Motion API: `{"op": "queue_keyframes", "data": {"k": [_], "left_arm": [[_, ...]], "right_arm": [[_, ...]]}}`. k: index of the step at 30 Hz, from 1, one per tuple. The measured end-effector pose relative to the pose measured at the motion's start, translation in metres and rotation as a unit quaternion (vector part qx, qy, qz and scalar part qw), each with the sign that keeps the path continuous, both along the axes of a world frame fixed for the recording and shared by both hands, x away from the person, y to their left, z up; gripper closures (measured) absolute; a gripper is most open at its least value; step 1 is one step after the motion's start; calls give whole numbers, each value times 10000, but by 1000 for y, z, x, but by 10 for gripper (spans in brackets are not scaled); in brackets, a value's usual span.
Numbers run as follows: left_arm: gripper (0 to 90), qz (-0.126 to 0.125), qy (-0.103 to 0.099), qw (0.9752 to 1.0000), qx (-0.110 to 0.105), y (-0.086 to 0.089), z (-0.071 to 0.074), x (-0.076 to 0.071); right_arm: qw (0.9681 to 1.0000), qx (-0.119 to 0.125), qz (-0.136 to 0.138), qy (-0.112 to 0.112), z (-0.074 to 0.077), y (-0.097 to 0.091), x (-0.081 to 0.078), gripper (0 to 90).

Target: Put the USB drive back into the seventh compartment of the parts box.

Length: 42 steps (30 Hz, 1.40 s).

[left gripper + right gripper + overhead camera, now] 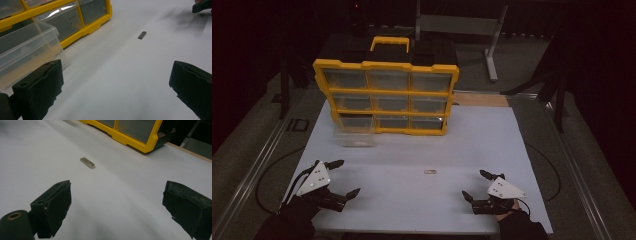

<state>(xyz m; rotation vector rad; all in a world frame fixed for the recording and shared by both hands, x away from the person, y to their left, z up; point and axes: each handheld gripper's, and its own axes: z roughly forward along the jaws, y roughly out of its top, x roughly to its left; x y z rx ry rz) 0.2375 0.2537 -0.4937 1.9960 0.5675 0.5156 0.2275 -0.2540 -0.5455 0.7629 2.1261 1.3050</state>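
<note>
From the high view, you see a small flat metal piece [430,172] lying alone on the white surface [422,150], between your two hands and a little nearer to the right one. It looks pale and short, with no other thing touching it. Behind it stands a yellow organizer [386,95] with nine clear drawers, upright and facing you, and one clear drawer [355,134] is pulled out and sits on the surface in front of its lower left corner. Your left tool [341,177] rests at the near left with its jaws spread wide and nothing between them; your right tool [476,184] rests at the near right, also wide and empty. In the left gripper view, the metal piece [142,35] appears dark grey, thin and rectangular, well ahead of the jaws, with bare surface before it. The clear drawer [27,47] is close on the left, just beside the left jaw, and the yellow organizer [82,27] is behind it. In the right gripper view, the metal piece [87,162] looks like a small silver bar with a rounded end, lying flat ahead of the left jaw. The corner of the yellow organizer [135,137] is farther back. Nothing stands between the jaws and the piece.
</note>
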Motion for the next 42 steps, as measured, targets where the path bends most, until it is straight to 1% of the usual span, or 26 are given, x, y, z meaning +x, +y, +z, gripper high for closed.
{"op": "queue_keyframes", "data": {"k": [4,6,10,11,14,16,21,22,27,29,32,34,39,41,42], "left_arm": [[4,-66,20,10000,35,-4,4,3],[4,-160,47,9998,102,-9,7,5],[4,-207,56,9996,173,-13,10,8],[4,-259,17,9995,196,-15,13,8],[4,-310,2,9993,229,-19,17,10],[4,-347,-12,9990,293,-22,20,12],[4,-460,-47,9983,362,-29,28,16],[4,-497,-92,9980,393,-31,30,17],[4,-635,-73,9972,386,-39,36,22],[4,-672,-98,9968,433,-43,38,24],[4,-730,-102,9962,465,-48,40,27],[4,-769,-99,9958,483,-52,40,28],[4,-848,-47,9950,530,-60,40,33],[4,-848,-47,9950,530,-60,40,33],[4,-915,-13,9941,585,-65,41,35]], "right_arm": [[10000,17,1,13,0,0,0,86],[10000,0,16,-5,0,0,0,86],[10000,30,0,26,0,-1,0,86],[10000,26,7,-2,1,-1,0,86],[10000,61,14,15,0,0,0,87],[10000,42,20,1,1,0,0,87],[10000,46,39,19,1,0,0,87],[10000,31,53,6,1,0,0,86],[10000,41,59,8,1,0,0,87],[10000,46,59,14,1,0,0,87],[9999,82,55,45,1,0,0,86],[10000,78,53,28,1,0,0,86],[9999,78,58,42,1,0,0,86],[9999,78,62,42,1,0,0,86],[9999,94,64,49,1,0,0,87]]}}
